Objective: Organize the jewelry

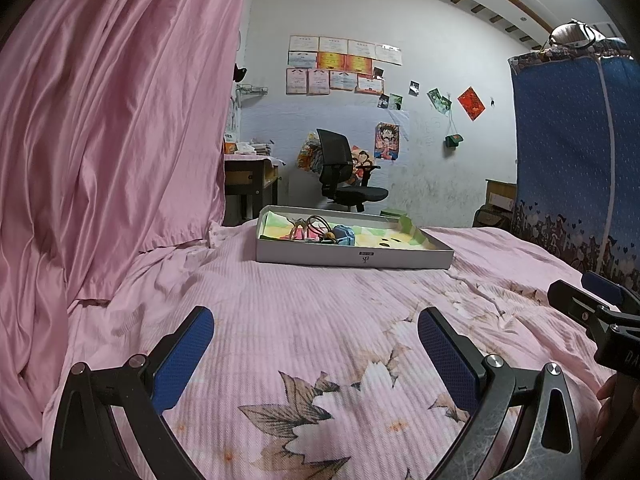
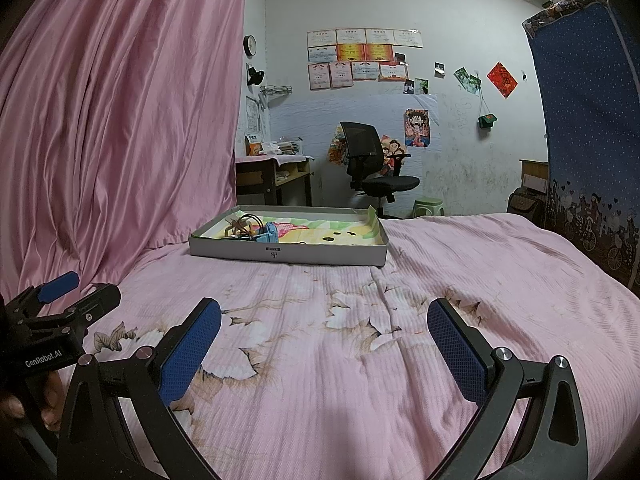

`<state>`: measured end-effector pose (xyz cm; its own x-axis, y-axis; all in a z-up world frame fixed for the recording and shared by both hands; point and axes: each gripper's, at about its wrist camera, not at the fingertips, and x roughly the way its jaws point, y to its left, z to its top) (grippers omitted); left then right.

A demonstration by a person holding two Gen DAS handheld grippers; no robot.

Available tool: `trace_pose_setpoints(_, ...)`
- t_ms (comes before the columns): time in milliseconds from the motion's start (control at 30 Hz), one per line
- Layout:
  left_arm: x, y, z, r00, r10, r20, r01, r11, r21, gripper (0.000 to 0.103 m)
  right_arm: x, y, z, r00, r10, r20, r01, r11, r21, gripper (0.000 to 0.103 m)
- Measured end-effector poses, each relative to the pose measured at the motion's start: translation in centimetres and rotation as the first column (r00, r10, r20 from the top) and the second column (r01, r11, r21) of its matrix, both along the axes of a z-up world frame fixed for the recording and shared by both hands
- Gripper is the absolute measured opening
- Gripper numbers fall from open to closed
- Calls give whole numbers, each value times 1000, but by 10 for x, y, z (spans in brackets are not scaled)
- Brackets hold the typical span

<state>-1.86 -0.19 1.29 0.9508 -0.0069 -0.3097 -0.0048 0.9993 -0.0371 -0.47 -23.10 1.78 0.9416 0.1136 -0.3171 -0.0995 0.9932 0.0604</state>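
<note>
Both grippers hover low over the bedspread (image 1: 320, 320), side by side and apart. The left gripper (image 1: 316, 344) has its blue-padded fingers (image 1: 184, 356) spread wide, gripping nothing. The right gripper (image 2: 324, 340) is likewise spread wide and empty-fingered.

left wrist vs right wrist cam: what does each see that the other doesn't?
Left wrist only: the right gripper at the frame's right edge, and a pink ripple in the bedspread beside the tray's left end.

Right wrist only: the left gripper at the frame's left edge, a wall clock and a green stool.

Both: the grey tray of jewelry on the bedspread, the black office chair, the pink curtain, and each camera's own fingers spread open, empty.
</note>
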Motion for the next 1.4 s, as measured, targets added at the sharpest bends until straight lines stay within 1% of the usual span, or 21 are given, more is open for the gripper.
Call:
trace_pose_setpoints(933,-1,-1,-2,1000,3,2,-3,1000,2,103,0,0,0,1000,0,-2,0,1000,1,102)
trace_pose_setpoints(1167,4,5,-6,999,31,-30,-30,1000,5,103,0,0,0,1000,0,-2,0,1000,2,102)
trace_pose_setpoints(1400,14,13,-6,998,52,-44,-52,999,0,103,0,0,-1,1000,0,-4,0,1000,2,102)
